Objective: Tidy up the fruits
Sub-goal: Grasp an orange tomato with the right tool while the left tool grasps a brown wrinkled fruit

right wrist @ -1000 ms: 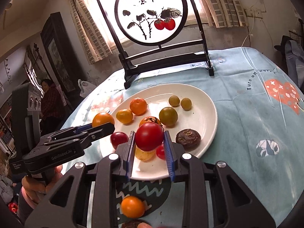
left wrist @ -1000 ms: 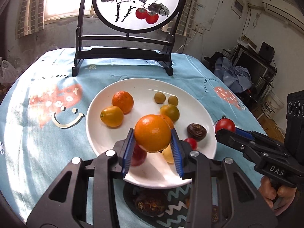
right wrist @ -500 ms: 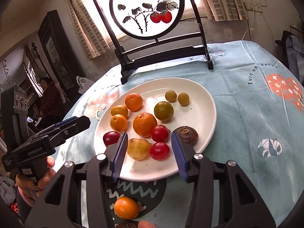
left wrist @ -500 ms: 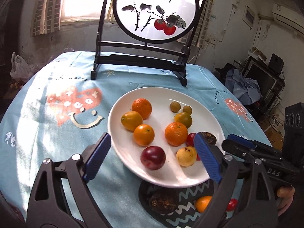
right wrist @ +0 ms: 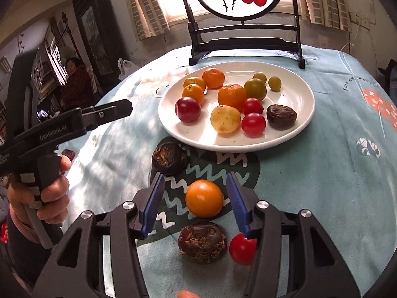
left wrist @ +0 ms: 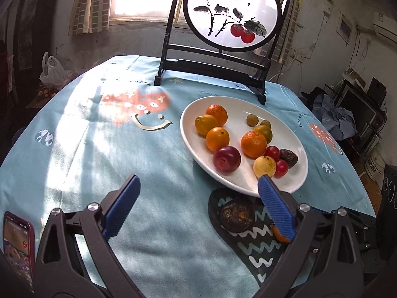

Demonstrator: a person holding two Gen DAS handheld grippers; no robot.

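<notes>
Both grippers are empty now. One second ago the left gripper [left wrist: 196,200] was pinching an orange and the right gripper [right wrist: 196,198] a red tomato over the white plate [right wrist: 297,84]; half a second ago both had let go, and now they have pulled back toward the near edge of the table, jaws spread wide.

That released orange [right wrist: 232,96] sits mid-plate, touching a yellow fruit [right wrist: 225,119] in front of it, and the cherry tomato [right wrist: 252,106] lies just beside it with a second red one [right wrist: 253,124] in front. So two more fruits have joined the plate, which already holds several other oranges, a plum [right wrist: 187,109], green fruits and a dark wrinkled one [right wrist: 281,117].

What is left lies off the plate on the dark wavy patch of the blue tablecloth [right wrist: 322,173]. In the right wrist view a loose orange fruit [right wrist: 204,198] rests between the right gripper's spread blue pads [right wrist: 153,204], not touched by either. A brown fibrous fruit [right wrist: 202,242] lies nearer the camera, a small red tomato [right wrist: 242,248] is partly hidden behind the right-hand finger, and another dark round fruit [right wrist: 169,158] sits just in front of the plate rim.

I judge the right gripper is lined up to close on the loose orange fruit next, while the left hangs over bare cloth, with the dark round fruit its nearest target. Four pieces appear to remain.
</notes>
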